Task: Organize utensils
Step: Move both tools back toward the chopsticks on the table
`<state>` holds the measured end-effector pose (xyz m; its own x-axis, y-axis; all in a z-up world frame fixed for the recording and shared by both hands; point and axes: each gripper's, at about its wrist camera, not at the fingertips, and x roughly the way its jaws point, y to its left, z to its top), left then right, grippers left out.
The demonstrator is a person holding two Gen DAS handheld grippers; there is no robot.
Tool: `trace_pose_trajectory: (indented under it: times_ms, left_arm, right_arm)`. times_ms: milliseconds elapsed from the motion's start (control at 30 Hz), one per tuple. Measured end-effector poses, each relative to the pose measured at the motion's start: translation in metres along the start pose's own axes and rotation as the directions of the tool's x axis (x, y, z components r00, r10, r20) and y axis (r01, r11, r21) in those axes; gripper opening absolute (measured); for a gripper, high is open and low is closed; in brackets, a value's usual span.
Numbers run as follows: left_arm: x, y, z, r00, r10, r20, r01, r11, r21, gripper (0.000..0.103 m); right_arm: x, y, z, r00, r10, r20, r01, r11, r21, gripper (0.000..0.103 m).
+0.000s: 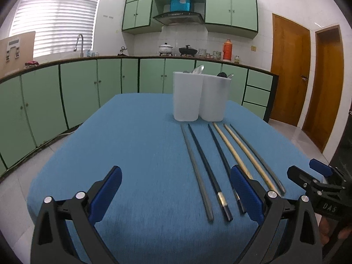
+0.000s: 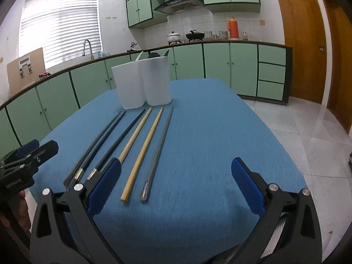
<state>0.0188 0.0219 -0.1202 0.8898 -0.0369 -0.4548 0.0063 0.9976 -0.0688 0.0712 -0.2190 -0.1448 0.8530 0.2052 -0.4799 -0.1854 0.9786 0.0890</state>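
Note:
Several chopsticks lie side by side on the blue tablecloth (image 1: 132, 154): a grey one (image 1: 195, 169), two dark ones (image 1: 209, 167), two wooden ones (image 1: 248, 156) and a grey one at the right (image 2: 159, 147). Two white holders (image 1: 187, 96) (image 1: 214, 99) stand behind them with spoons inside. In the right wrist view the holders (image 2: 129, 85) (image 2: 157, 81) and wooden chopsticks (image 2: 143, 151) show too. My left gripper (image 1: 176, 189) is open above the near edge, left of the chopsticks. My right gripper (image 2: 176, 180) is open, right of them, empty.
Green kitchen cabinets (image 1: 77, 88) and a counter with pots and an orange flask (image 1: 227, 49) run behind the table. Wooden doors (image 1: 288, 70) stand at the right. White floor tiles (image 2: 308, 132) surround the table.

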Motion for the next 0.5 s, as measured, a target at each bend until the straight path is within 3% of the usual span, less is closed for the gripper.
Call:
trace_pose_trajectory:
  times_ms: [133,500]
  left_arm:
    - [-0.002,0.004,-0.008,1.000,0.008,-0.004,-0.008,1.000,-0.024,0.097]
    - [-0.005,0.010,-0.019,1.000,0.029,-0.005,-0.029,0.998,-0.060,0.097]
  right_arm:
    - [0.002,0.006,-0.008,1.000,-0.015,0.000,0.015,1.000,-0.020,0.080]
    - [0.005,0.025,-0.024,0.999,-0.035,0.033,0.038,0.997,-0.072,0.048]
